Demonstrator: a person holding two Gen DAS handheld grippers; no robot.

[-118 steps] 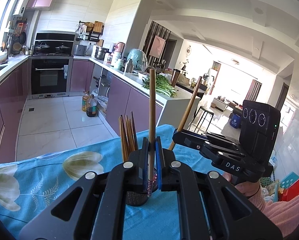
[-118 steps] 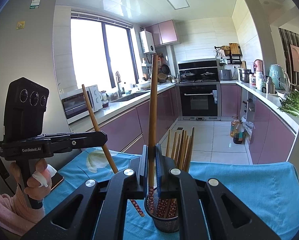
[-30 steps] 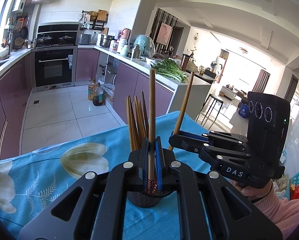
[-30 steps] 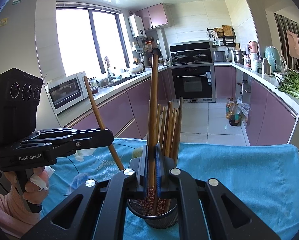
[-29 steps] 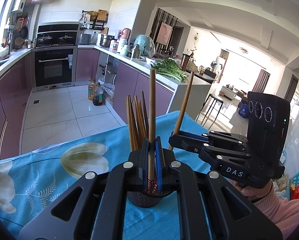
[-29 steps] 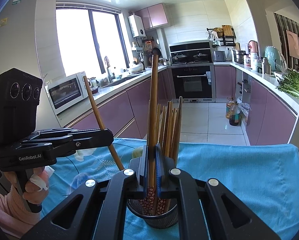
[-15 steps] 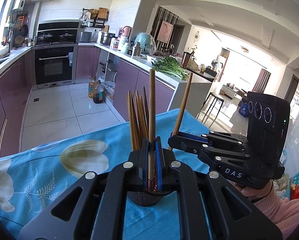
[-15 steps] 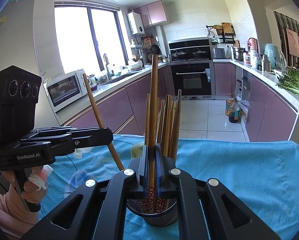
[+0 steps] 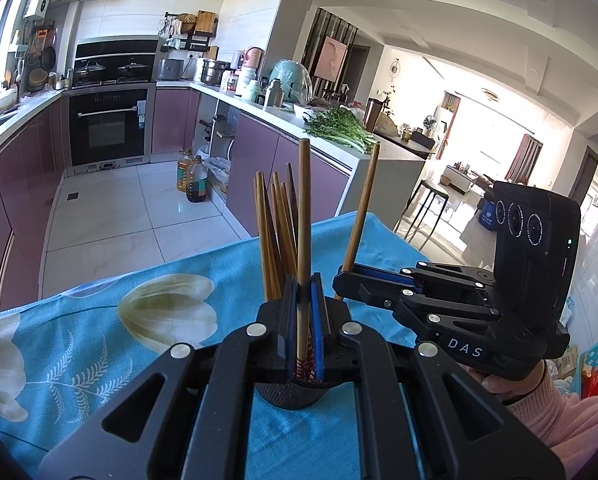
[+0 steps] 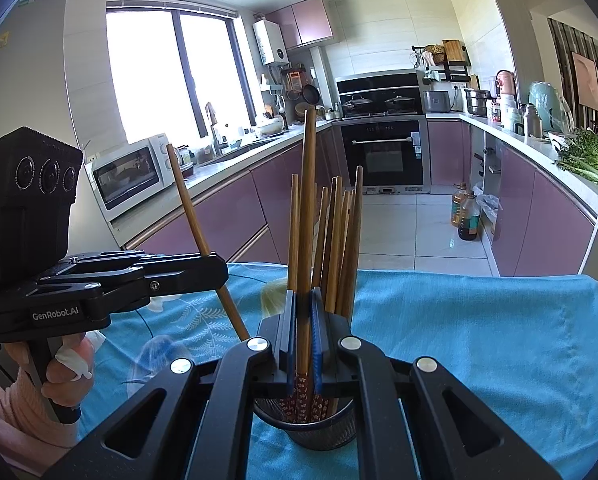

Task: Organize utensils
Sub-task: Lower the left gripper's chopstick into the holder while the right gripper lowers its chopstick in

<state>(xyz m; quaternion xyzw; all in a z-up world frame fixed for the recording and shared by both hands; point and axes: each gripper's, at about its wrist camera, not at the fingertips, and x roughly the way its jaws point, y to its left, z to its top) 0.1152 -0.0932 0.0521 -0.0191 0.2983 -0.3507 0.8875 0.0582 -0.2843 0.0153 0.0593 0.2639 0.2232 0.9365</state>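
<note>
My left gripper [image 9: 304, 292] is shut on an upright wooden chopstick [image 9: 304, 208]. Its patterned lower end hangs at the mouth of a black mesh cup [image 9: 289, 394] that holds several chopsticks [image 9: 273, 232]. In the right wrist view my right gripper [image 10: 304, 304] is shut on a second chopstick [image 10: 308, 200], right above the same cup [image 10: 323, 432]. The two grippers meet over the cup from opposite sides. The right gripper [image 9: 339, 280] shows with its slanted chopstick [image 9: 362, 208] in the left wrist view. The left gripper [image 10: 221, 268] and its chopstick [image 10: 195, 220] show in the right wrist view.
The cup stands on a table under a blue flowered cloth [image 9: 99, 344], whose far edge [image 10: 479, 276] drops to the kitchen floor. A person's hands in pink sleeves [image 9: 567, 416] hold both tools. Purple cabinets, an oven and counters lie beyond.
Since about four seconds ago both grippers have drawn closer to the cup with their chopsticks. Over the last second the scene has hardly shifted and both grips are unchanged.
</note>
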